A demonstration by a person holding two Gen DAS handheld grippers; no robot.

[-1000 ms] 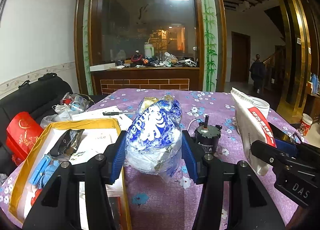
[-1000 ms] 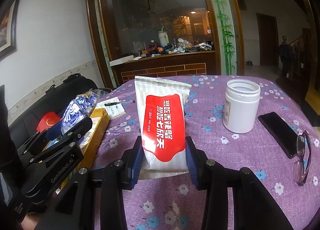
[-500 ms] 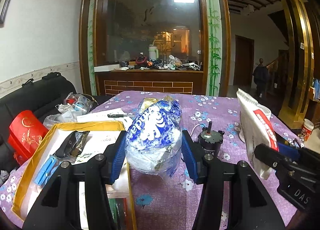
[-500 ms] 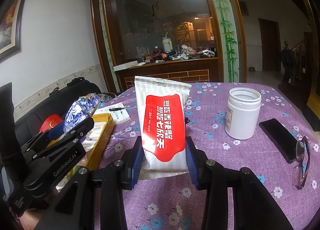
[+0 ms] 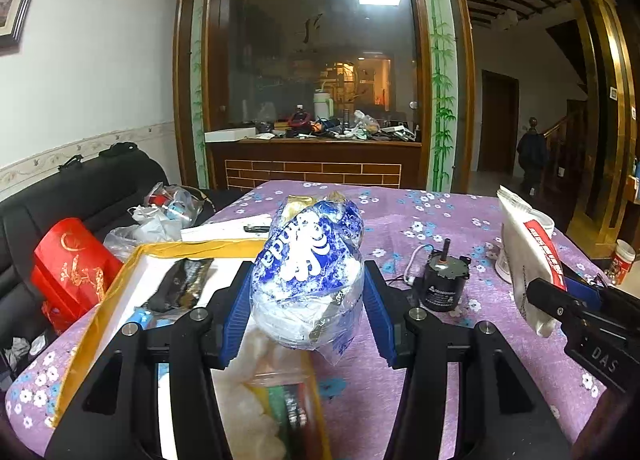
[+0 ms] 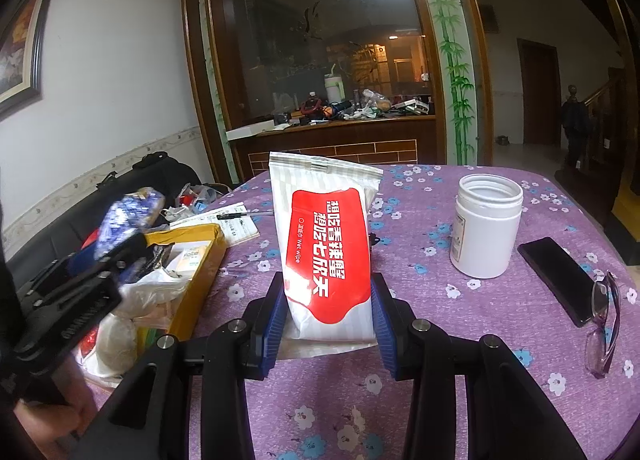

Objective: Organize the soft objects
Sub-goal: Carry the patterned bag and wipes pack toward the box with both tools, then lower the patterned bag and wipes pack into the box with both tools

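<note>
Left gripper (image 5: 306, 296) clamps crinkly blue-white plastic bag (image 5: 308, 276); right gripper (image 6: 328, 316) clamps red-white wipes pouch (image 6: 326, 236). Risk: slick film slipping from 2 narrow pads.

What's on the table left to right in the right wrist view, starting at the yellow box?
Yellow box → wet wipe pack, clamped in the right gripper → white jar → black phone → glasses.

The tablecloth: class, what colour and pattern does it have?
The tablecloth is purple with small white and blue flowers, clearest in the right wrist view.
</note>
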